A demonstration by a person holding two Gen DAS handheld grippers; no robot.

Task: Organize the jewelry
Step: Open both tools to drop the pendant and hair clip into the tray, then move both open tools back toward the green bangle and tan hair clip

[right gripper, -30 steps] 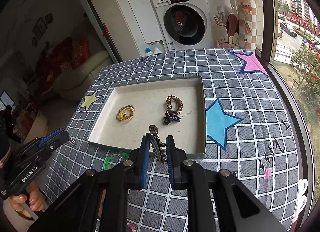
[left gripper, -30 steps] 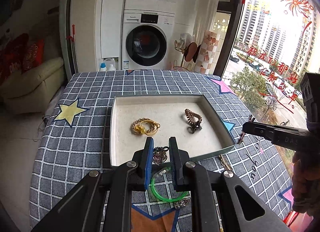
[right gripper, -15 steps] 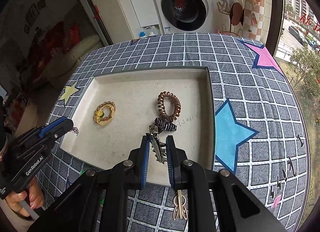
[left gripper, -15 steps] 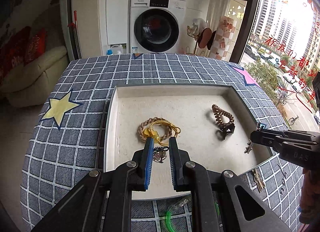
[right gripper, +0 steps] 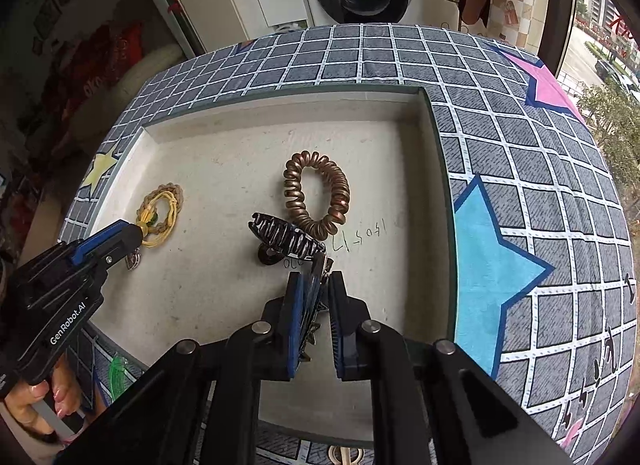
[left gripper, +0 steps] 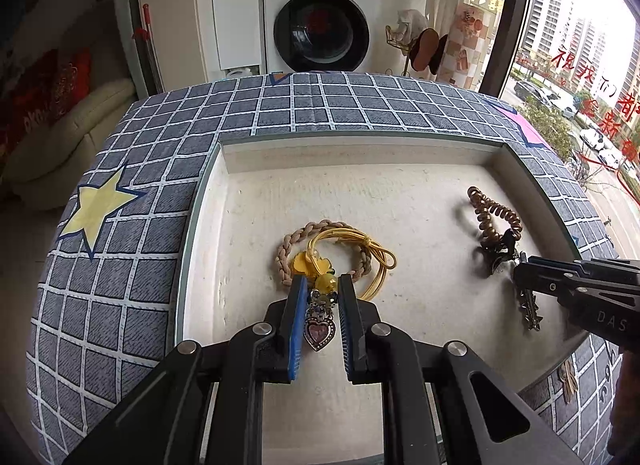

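Note:
A shallow white tray (left gripper: 360, 153) lies on the checked tablecloth. In it lie a braided and yellow hair tie (left gripper: 332, 253) and a brown spiral hair tie (right gripper: 316, 193) with a dark claw clip (right gripper: 286, 239). My left gripper (left gripper: 320, 297) is shut on a heart pendant charm (left gripper: 319, 325), low over the tray just short of the yellow tie. My right gripper (right gripper: 314, 289) is shut on a dark star-tipped hair pin (left gripper: 530, 307), low over the tray beside the claw clip. Each gripper shows in the other's view, left (right gripper: 132, 235) and right (left gripper: 520, 271).
A green bangle (right gripper: 116, 375) lies on the cloth before the tray's near edge. A small hair clip (left gripper: 566, 379) lies on the cloth at the tray's near right corner. A washing machine (left gripper: 320, 13) stands behind the table; a window is at the right.
Both grippers have moved forward from the near cloth over the tray and lower, each still holding its item. The left now sits by the yellow tie, the right by the claw clip.

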